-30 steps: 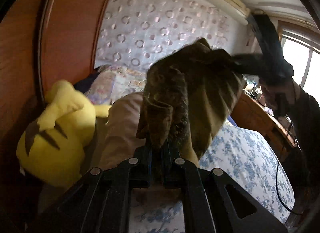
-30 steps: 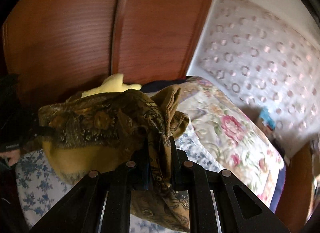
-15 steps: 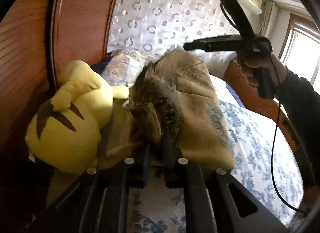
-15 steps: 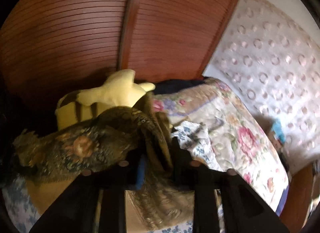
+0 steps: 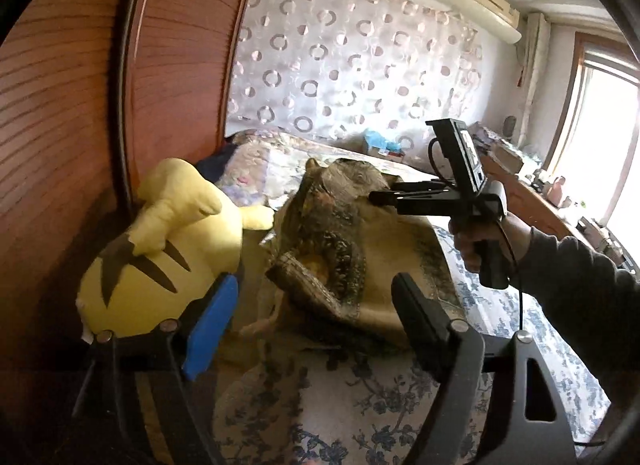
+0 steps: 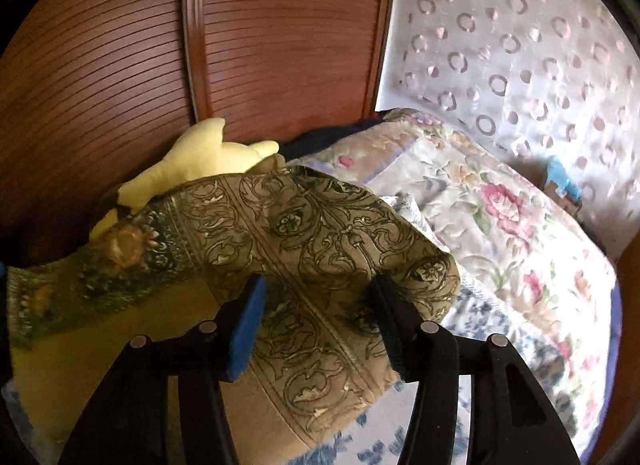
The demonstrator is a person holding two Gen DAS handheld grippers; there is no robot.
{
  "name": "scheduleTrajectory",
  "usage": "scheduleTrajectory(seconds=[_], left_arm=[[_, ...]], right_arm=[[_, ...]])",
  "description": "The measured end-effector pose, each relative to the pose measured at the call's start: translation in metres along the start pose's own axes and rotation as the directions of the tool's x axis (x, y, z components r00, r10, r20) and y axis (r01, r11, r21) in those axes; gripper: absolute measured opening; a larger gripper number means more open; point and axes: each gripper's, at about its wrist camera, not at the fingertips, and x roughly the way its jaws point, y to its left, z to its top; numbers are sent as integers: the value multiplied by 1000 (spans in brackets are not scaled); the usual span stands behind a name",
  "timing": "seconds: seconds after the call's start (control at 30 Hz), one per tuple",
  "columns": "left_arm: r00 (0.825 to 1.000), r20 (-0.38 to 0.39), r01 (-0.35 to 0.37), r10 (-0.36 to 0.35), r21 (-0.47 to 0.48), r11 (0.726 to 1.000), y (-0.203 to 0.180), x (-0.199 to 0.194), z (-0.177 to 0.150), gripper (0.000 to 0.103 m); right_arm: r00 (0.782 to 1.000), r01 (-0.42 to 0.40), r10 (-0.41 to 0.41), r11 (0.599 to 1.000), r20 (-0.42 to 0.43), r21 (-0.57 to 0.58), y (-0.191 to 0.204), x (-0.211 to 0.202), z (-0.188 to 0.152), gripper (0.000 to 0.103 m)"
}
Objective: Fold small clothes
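An olive-brown patterned cloth (image 5: 344, 257) lies rumpled on the blue-floral bed sheet (image 5: 360, 405). My left gripper (image 5: 316, 305) is open, its jaws wide apart just in front of the cloth's near fold, holding nothing. The right gripper (image 5: 376, 197) shows in the left wrist view, held in a hand, its tips at the cloth's far top. In the right wrist view the cloth (image 6: 320, 233) lies draped between and beyond the open right gripper (image 6: 318, 293), and it is not pinched.
A yellow plush toy (image 5: 168, 241) lies against the wooden headboard (image 5: 80, 105) left of the cloth. A floral quilt (image 6: 500, 217) is piled behind it. A wooden desk (image 5: 540, 205) stands at the right by the window.
Both grippers have opened and let go of the cloth, which has dropped onto the bed. The cloth had been lowered from hanging in the air.
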Motion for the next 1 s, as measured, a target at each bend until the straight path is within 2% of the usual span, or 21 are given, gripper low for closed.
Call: scheduleTrajectory(seconds=[0.03,0.2,0.4,0.7,1.0], left_arm=[[1000,4,-9,9,3,1000,-1,0,-1,83],[998,15,-55,55,17,998,-9,-3,-2,84],[997,8,-72,72,49,996,-30,-1,-5,84],[998,16,-55,53,125,991,-87,-6,-18,84],[999,36,-20,13,192,981,-143,-20,-28,84]], right_arm=[[1000,0,0,1000,11,9,1,3,0,60],[999,33,-33,999,19,18,7,-9,-2,60],[996,62,-66,997,68,52,15,-74,-34,60],[982,122,-135,987,134,102,47,-177,-112,62],[959,189,-230,955,166,230,61,-262,-188,66]])
